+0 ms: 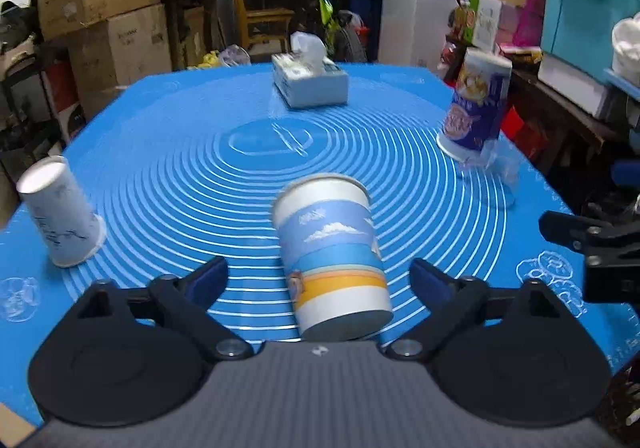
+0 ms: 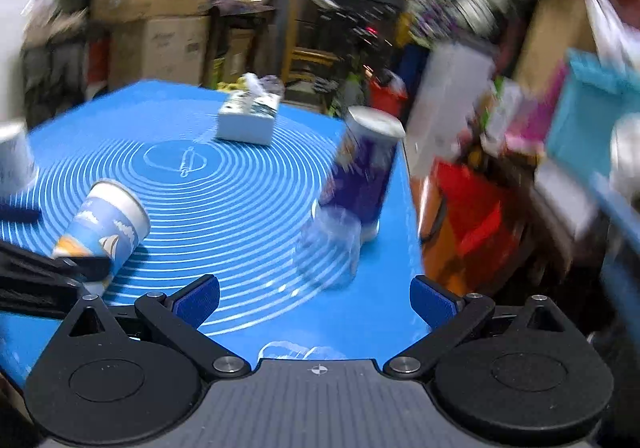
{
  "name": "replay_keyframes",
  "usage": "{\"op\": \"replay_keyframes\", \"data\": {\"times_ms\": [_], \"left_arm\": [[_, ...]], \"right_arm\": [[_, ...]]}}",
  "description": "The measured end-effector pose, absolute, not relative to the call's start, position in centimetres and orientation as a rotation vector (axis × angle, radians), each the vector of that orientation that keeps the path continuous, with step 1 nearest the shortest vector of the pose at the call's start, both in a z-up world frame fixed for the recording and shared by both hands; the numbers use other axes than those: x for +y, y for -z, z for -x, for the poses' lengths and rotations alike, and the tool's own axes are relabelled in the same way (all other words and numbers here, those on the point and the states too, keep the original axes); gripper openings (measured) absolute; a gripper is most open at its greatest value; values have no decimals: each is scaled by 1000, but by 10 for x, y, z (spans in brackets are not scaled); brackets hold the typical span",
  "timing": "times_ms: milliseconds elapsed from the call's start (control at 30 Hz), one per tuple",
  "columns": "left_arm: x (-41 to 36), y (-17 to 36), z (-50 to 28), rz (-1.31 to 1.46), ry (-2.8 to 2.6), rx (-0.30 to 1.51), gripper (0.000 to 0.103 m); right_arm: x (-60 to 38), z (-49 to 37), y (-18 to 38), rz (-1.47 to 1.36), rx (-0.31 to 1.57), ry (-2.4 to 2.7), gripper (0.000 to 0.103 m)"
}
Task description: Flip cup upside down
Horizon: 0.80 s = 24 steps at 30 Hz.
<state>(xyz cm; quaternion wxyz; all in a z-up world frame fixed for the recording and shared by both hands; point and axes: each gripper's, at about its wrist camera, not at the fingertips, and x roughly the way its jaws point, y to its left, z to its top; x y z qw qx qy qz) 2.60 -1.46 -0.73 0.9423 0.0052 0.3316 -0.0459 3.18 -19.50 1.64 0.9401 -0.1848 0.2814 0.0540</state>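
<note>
A paper cup with a blue sky and orange band print (image 1: 334,260) stands upside down and tilted on the blue mat (image 1: 200,119), between the open jaws of my left gripper (image 1: 320,280), which does not touch it. The same cup shows at the left of the right wrist view (image 2: 106,228). A purple printed cup (image 1: 476,107) stands upside down at the right, with a clear plastic cup (image 2: 328,248) in front of it. A white cup (image 1: 60,211) stands upside down at the left. My right gripper (image 2: 316,300) is open and empty near the clear cup.
A tissue box (image 1: 308,81) sits at the far middle of the mat. Cardboard boxes (image 1: 104,7) are stacked beyond the table at the left. Shelves with a teal bin (image 1: 588,15) and clutter stand at the right. The right gripper's body (image 1: 592,244) shows at the right edge.
</note>
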Motion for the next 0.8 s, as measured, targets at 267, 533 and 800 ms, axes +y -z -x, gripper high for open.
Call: {"op": "replay_keyframes", "data": {"times_ms": [267, 533, 800], "left_arm": [[15, -13, -5, -49, 39, 633, 98], [50, -6, 5, -36, -70, 629, 98], [73, 4, 6, -13, -112, 621, 98]], "right_arm": [[-104, -18, -27, 1156, 395, -233, 101], [-36, 8, 33, 1935, 239, -421, 101], [-35, 20, 86, 2494, 88, -630, 101]]}}
